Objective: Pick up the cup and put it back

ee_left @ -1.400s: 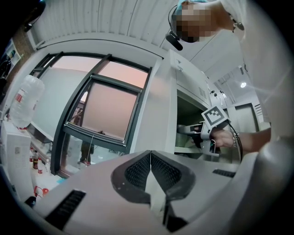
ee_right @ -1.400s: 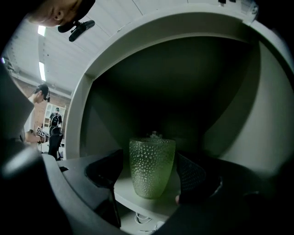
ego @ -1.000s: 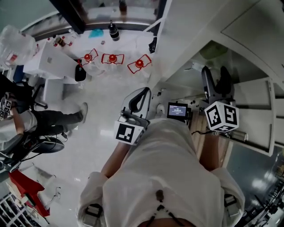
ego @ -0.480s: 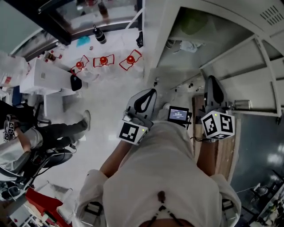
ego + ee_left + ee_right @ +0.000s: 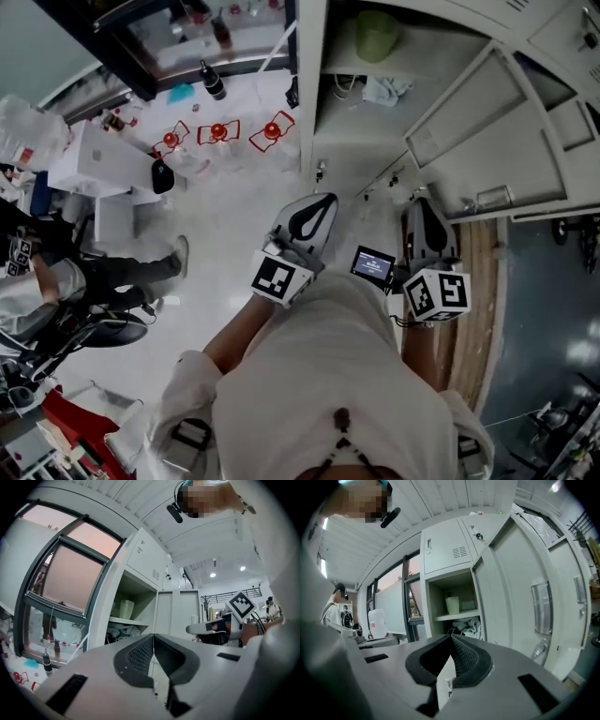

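Note:
A pale green cup [image 5: 375,36] stands upright on the upper shelf of an open white locker [image 5: 323,103]. It also shows in the left gripper view as the cup [image 5: 126,609] and in the right gripper view as the cup [image 5: 452,605]. My left gripper [image 5: 314,211] is shut and empty, well short of the locker. Beside it my right gripper [image 5: 420,217] is shut too, with nothing between its pads. Both point about level toward the locker, far from the cup.
The locker door [image 5: 483,141] hangs open to the right. A crumpled white cloth [image 5: 471,626] lies on the shelf under the cup. Left of the locker are a window [image 5: 70,583], bottles [image 5: 214,80] and red items [image 5: 217,131]. Another person [image 5: 94,267] is at far left.
My right gripper's jaws, open a second ago, are now shut on nothing. Both grippers have shifted, and the view now takes in the locker's inside with the cup.

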A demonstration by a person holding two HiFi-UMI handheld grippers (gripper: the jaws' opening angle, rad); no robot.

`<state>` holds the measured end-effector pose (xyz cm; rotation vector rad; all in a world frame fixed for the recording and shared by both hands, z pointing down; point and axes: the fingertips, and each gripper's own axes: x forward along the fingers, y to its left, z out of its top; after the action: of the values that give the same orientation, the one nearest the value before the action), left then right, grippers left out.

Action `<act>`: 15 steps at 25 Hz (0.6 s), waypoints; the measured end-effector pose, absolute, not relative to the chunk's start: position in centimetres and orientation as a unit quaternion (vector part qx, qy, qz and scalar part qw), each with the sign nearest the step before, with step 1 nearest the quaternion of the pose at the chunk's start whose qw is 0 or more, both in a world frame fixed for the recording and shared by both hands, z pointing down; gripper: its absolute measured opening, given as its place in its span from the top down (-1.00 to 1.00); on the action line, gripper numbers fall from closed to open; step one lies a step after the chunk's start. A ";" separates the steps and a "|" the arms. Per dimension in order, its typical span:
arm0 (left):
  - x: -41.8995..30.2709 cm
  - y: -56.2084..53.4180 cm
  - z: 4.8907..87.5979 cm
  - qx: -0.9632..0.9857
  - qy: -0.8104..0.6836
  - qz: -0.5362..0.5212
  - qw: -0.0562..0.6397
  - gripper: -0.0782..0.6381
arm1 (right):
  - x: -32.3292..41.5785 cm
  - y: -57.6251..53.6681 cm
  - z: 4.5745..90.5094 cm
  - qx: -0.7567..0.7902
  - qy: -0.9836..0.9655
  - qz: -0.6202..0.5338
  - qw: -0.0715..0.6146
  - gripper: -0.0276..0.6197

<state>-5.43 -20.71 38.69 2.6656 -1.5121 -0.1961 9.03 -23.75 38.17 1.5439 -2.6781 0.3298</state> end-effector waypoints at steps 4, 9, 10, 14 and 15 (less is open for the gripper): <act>-2.1 -17.7 39.2 0.871 -0.487 -0.048 0.048 0.76 | 10.8 -19.3 39.1 0.478 -0.870 0.120 0.020 0.84; 2.3 -12.2 40.2 0.870 -0.486 -0.038 0.075 0.76 | 14.6 -13.5 41.3 0.475 -0.865 0.161 0.023 0.84; 3.0 -10.8 40.3 0.870 -0.485 -0.034 0.079 0.76 | 15.2 -12.5 41.7 0.474 -0.864 0.165 0.028 0.84; 4.4 -5.7 40.7 0.869 -0.487 -0.015 0.089 0.76 | 16.8 -9.0 42.9 0.469 -0.864 0.178 0.035 0.84; 4.3 -4.6 40.9 0.868 -0.489 -0.009 0.090 0.76 | 16.8 -8.2 42.9 0.465 -0.866 0.178 0.034 0.84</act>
<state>4.34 -4.62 40.86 2.5789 -1.4538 -0.0261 16.78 -8.24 42.88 1.4307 -2.6649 0.5475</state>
